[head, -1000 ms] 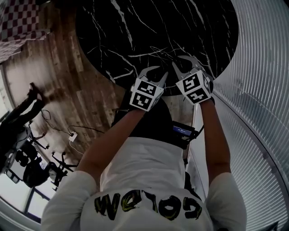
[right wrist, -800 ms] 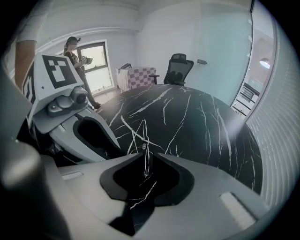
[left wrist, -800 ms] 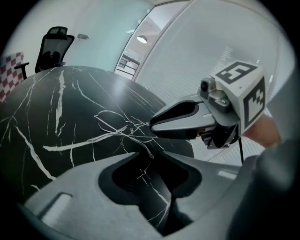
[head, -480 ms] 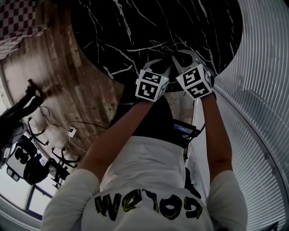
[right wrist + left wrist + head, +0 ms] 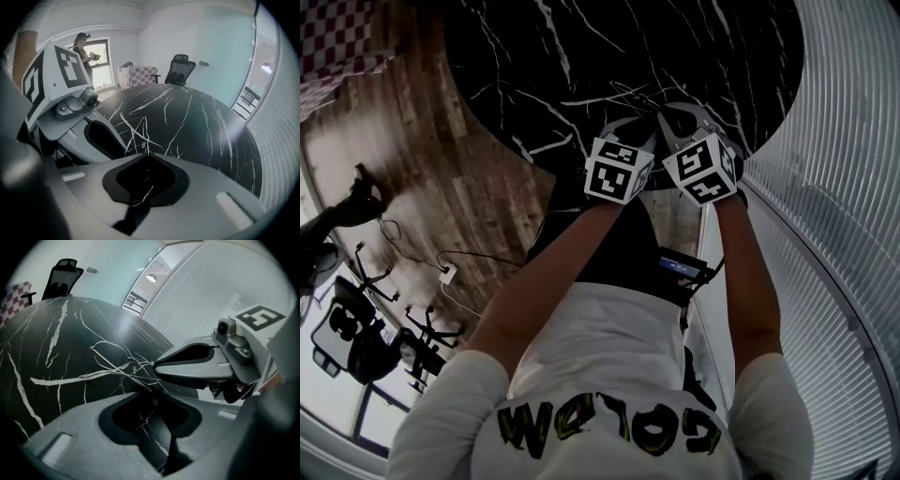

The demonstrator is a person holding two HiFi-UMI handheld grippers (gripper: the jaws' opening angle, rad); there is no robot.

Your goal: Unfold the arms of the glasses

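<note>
The thin wire glasses lie on the black marble table near its front edge, beside both grippers. In the left gripper view the pale wire frame sits just beyond my left gripper. Its jaws have just been opening and now stand slightly apart, with a thin wire end in the gap that neither pad presses. My right gripper has its tips together on a thin wire of the glasses, whose small hinge piece shows right above them. In the head view the left gripper and right gripper nearly touch.
The round table's rim runs just under the grippers, with wooden floor to the left. A ribbed wall curves along the right. An office chair stands at the far side. A person stands by a window.
My left gripper has moved toward the right gripper and the glasses, and its marker cube has rolled a little. The right gripper has stayed in place.
</note>
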